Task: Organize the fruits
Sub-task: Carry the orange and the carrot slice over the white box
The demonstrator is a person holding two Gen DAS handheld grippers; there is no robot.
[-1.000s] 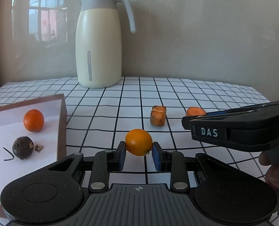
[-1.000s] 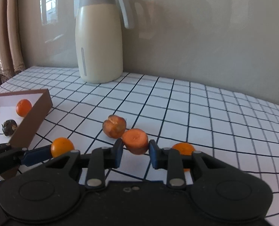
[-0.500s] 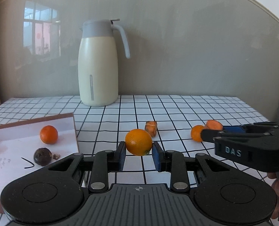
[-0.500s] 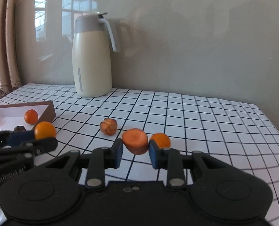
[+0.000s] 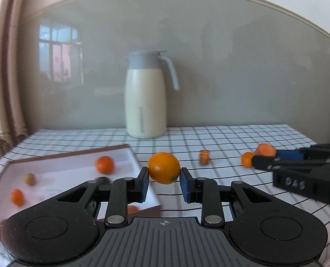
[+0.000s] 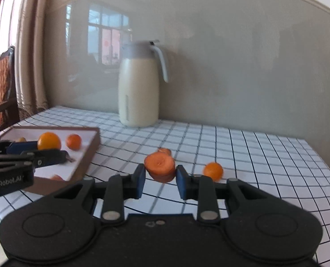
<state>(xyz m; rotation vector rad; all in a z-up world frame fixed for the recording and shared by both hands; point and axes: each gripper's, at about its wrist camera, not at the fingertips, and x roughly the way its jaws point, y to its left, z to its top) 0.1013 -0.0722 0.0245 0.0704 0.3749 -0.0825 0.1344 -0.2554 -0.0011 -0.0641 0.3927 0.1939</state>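
Note:
My left gripper (image 5: 164, 181) is shut on an orange (image 5: 164, 168) and holds it in the air near the right edge of the brown-rimmed white tray (image 5: 129, 148). It also shows in the right wrist view (image 6: 49, 146) with the orange (image 6: 49, 141). My right gripper (image 6: 160, 179) is shut on a carrot chunk (image 6: 160, 166), lifted above the table; it shows in the left wrist view (image 5: 265, 153) too. The tray (image 6: 91, 151) holds several small fruits, among them a tangerine (image 5: 104, 164). A small tangerine (image 6: 213, 170) and another carrot piece (image 5: 204, 156) lie on the tablecloth.
A cream thermos jug (image 5: 145, 99) stands at the back of the checked tablecloth (image 6: 265, 155) against a grey wall. A curtain (image 6: 34, 51) and a wicker chair (image 6: 0, 89) are at the left. The table's right edge (image 6: 323, 162) is close.
Both grippers have risen and pulled back from the table with their fruit, and the left one has moved towards the tray. More of the tray shows now.

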